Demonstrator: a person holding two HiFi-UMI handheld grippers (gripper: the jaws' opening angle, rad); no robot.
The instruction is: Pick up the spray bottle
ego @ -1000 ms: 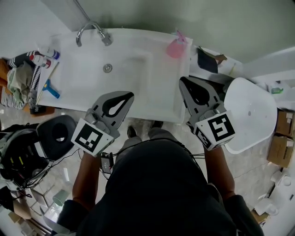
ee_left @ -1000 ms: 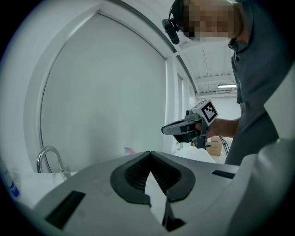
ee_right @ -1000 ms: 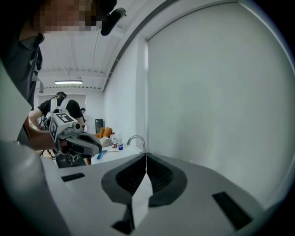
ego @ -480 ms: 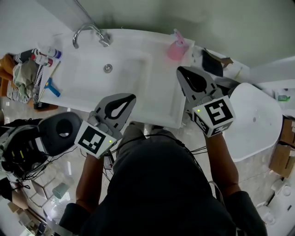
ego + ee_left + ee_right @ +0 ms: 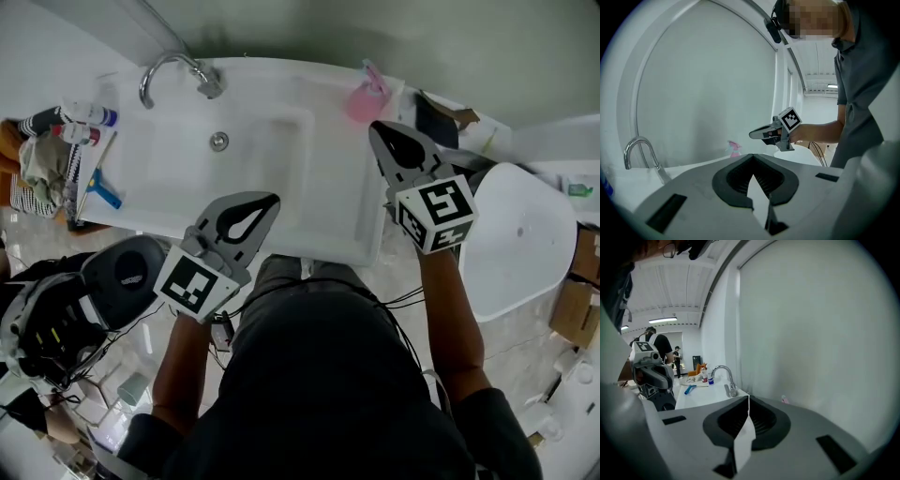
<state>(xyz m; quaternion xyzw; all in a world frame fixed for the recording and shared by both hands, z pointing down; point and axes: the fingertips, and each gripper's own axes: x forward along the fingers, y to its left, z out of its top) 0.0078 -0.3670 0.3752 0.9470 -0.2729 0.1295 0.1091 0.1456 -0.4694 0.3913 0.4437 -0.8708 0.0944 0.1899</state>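
Evidently the right gripper, clenched empty, points at the pink spray bottle on the sink's back right corner (nearest that hand), while the left gripper, also clenched empty, hangs aside.

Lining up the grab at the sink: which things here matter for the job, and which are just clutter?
Job:
- pink spray bottle, at the far right corner of the sink
- right claw, shut, nearest it

Lying about:
- faucet
- blue-handled tool
- tubes
- bundled cloth
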